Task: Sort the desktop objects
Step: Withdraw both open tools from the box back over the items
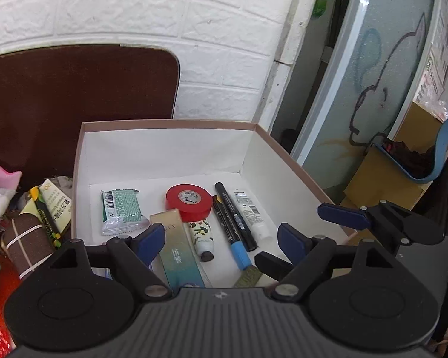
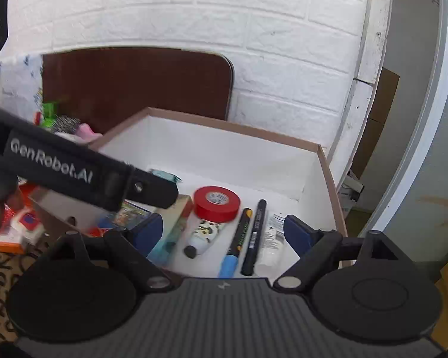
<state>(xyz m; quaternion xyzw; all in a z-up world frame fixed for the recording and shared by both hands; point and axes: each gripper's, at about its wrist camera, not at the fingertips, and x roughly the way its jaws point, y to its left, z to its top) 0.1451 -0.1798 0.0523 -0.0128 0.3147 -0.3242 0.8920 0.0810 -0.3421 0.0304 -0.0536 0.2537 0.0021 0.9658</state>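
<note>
Judging by the layout, a pause between items: box point(image 1: 170, 123) partly filled, clutter beside it not yet sorted.

For the next pick, start from what lies nearest. Lift clear of the gold-and-teal carton point(image 1: 176, 247) directly under the fingers before swinging sideways, so as not to drag it. Avoid brushing the patterned tube point(image 1: 200, 235), the blue-capped marker point(image 1: 228, 229), the black marker point(image 1: 236, 214) and the white tube point(image 1: 251, 211), all lying side by side and touching or nearly so; round bodies, likely to roll if nudged. Leave the red tape roll point(image 1: 189, 201) resting partly on the patterned tube, and the green packet point(image 1: 121, 210) flat just left of it. Then reach over the left wall of the box toward the pile outside it: brown roll bound with a band point(image 1: 24, 238) nearest, pale green carton with a pen across it point(image 1: 52, 205) just behind. Take the roll across its width, square on. Send only one hand at a time, since both crowd the same corner. Farther back, only bare dark tabletop point(image 1: 74, 89) and white brick wall.

Now the grips. Left gripper point(image 1: 221, 240): spread wide, blue pads apart above the box contents, pressing on nothing, holding nothing. Right gripper point(image 2: 222, 232): equally wide, poised over the markers and tubes near the right wall, also empty and touching nothing. Seen from the right wrist, crossing just in front at the left: the left gripper's black arm.
</note>
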